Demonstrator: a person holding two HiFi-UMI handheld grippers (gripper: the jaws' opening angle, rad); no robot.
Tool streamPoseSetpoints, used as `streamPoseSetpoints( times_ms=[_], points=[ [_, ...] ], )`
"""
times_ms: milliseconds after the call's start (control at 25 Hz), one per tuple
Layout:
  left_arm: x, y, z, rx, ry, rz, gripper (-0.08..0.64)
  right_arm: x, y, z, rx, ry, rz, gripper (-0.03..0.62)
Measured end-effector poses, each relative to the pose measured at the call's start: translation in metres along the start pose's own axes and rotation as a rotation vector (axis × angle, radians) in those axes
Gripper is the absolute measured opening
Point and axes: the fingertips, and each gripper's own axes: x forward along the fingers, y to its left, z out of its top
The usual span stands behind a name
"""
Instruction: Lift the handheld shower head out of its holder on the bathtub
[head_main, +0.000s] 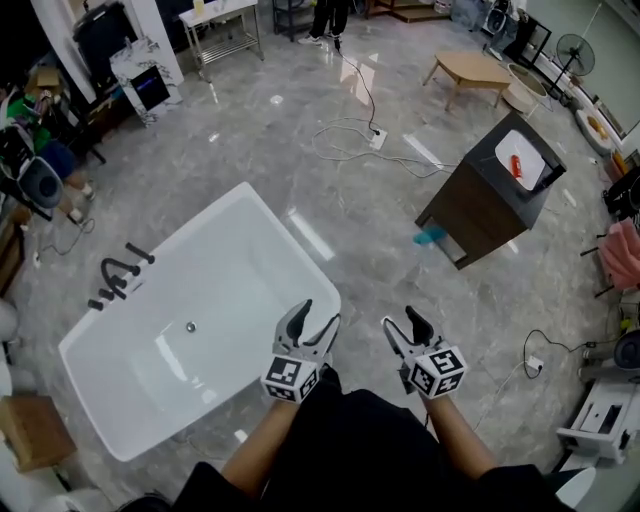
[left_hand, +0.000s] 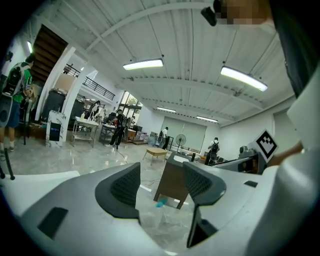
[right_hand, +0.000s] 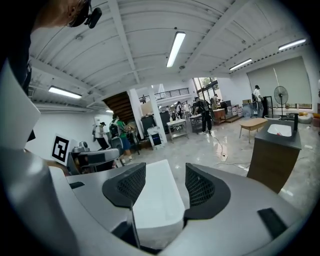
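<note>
- The handheld shower head sat with the black tap fittings on the bathtub rim at its far left end. It was small in the head view, and whether it rested in its holder could not be made out.
- Nothing touched it; both your grippers were well apart from it, at the tub's opposite end.
- Your left gripper hung at the tub's near right corner. Its jaws stood apart with nothing between them, only floor and the dark cabinet seen through the gap.
- Your right gripper was just beside the left one, over the floor off that same corner. Its jaws were also spread and empty, and its own view looked along the white tub.
- The dark cabinet with a white basin top stood on the floor beyond the tub's right side, with a small blue thing at its foot.
- A cable lay looped on the floor further off.
</note>
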Motion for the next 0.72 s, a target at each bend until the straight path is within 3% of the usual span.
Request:
streamPoseSetpoints(
  times_ms=[280,720],
  points=[
    [0.033,0.06,0.032,-0.001,-0.032,-0.005,0.244,0.07,-0.001,0.047,-0.017,-0.027,0.022,0.218],
    [0.041,0.106,0.037,-0.049,-0.056,0.062,0.245,0.139,0.011,0.053,-0.015,0.052,0.143,0.216]
  ],
)
